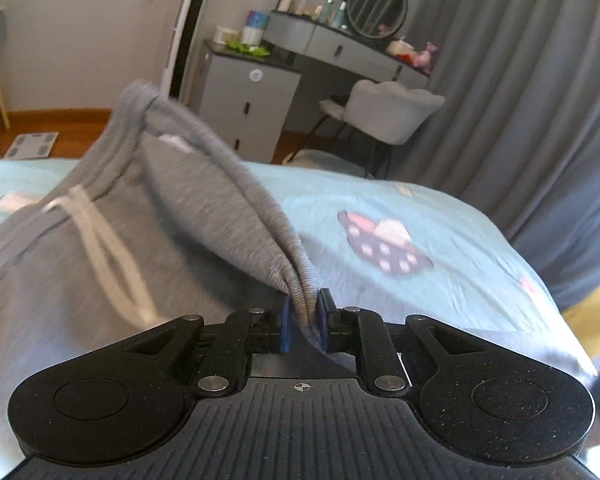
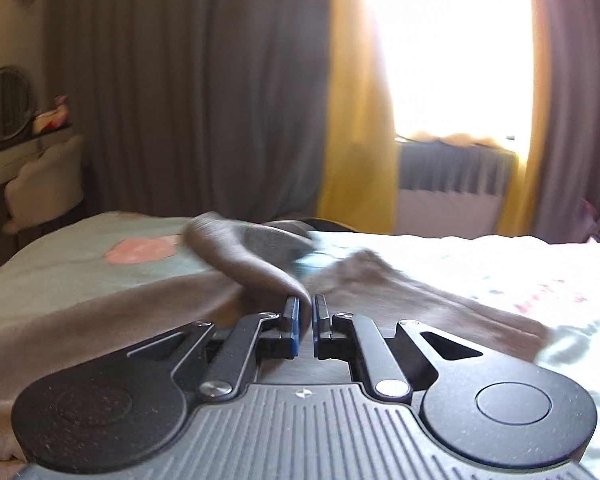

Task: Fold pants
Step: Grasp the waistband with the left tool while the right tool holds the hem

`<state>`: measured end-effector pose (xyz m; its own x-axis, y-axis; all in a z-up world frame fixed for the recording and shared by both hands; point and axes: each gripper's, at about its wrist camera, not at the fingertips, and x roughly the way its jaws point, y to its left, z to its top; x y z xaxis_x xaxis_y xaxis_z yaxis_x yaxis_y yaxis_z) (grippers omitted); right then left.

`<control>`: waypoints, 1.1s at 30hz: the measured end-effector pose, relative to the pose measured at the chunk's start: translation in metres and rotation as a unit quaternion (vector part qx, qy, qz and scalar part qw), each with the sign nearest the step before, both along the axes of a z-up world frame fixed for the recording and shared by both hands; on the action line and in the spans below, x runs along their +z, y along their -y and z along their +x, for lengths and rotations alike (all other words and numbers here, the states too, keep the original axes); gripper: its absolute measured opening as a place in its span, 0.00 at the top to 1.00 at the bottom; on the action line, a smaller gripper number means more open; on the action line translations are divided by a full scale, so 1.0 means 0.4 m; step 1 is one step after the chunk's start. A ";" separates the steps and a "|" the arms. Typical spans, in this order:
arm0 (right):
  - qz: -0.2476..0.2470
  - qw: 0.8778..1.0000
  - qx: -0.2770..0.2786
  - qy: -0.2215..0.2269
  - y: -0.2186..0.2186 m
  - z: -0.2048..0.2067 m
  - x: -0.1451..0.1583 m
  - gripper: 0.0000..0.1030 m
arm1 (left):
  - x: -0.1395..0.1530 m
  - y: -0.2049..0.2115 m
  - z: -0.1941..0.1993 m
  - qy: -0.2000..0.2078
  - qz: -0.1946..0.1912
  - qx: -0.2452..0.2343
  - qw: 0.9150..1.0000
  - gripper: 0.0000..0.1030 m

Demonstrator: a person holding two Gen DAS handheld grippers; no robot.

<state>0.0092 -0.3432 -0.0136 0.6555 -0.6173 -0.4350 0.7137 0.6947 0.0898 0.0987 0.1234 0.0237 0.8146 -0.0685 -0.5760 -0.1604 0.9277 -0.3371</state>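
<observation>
Grey sweatpants (image 1: 80,248) with a white drawstring (image 1: 104,248) lie on a light blue bed. My left gripper (image 1: 305,312) is shut on the ribbed waistband (image 1: 300,284) and holds that edge lifted, the fabric stretching up and to the left. In the right wrist view the pants (image 2: 100,304) spread across the bed, a leg (image 2: 240,252) running away from me. My right gripper (image 2: 306,312) is nearly closed with a fold of grey fabric pinched between its blue pads (image 2: 292,320).
The bed cover (image 1: 400,216) has cartoon prints. Behind it stand a grey dresser (image 1: 244,100), a vanity with a round mirror (image 1: 376,4) and a chair (image 1: 388,108). Grey curtains (image 1: 520,80), a yellow curtain (image 2: 360,128) and a bright window (image 2: 452,40) lie beyond.
</observation>
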 end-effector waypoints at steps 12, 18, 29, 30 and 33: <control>0.268 0.963 0.001 -0.023 0.186 -0.087 -0.115 0.74 | 0.020 -0.093 -0.081 0.007 -0.009 0.067 0.998 0.07; 0.336 0.941 0.026 -0.005 0.185 -0.069 -0.147 0.38 | 0.010 -0.105 0.141 -0.052 0.029 0.065 0.996 0.07; 0.335 0.941 0.043 0.009 0.187 0.023 -0.126 0.49 | -0.107 -0.083 0.234 -0.112 0.042 0.053 0.991 0.42; 0.329 0.943 0.043 0.008 0.188 0.027 -0.124 0.75 | -0.109 -0.084 0.230 -0.110 0.043 0.058 0.991 0.51; 0.347 0.937 0.038 0.020 0.196 0.015 -0.131 0.90 | -0.104 -0.096 0.221 -0.102 0.036 0.056 0.993 0.73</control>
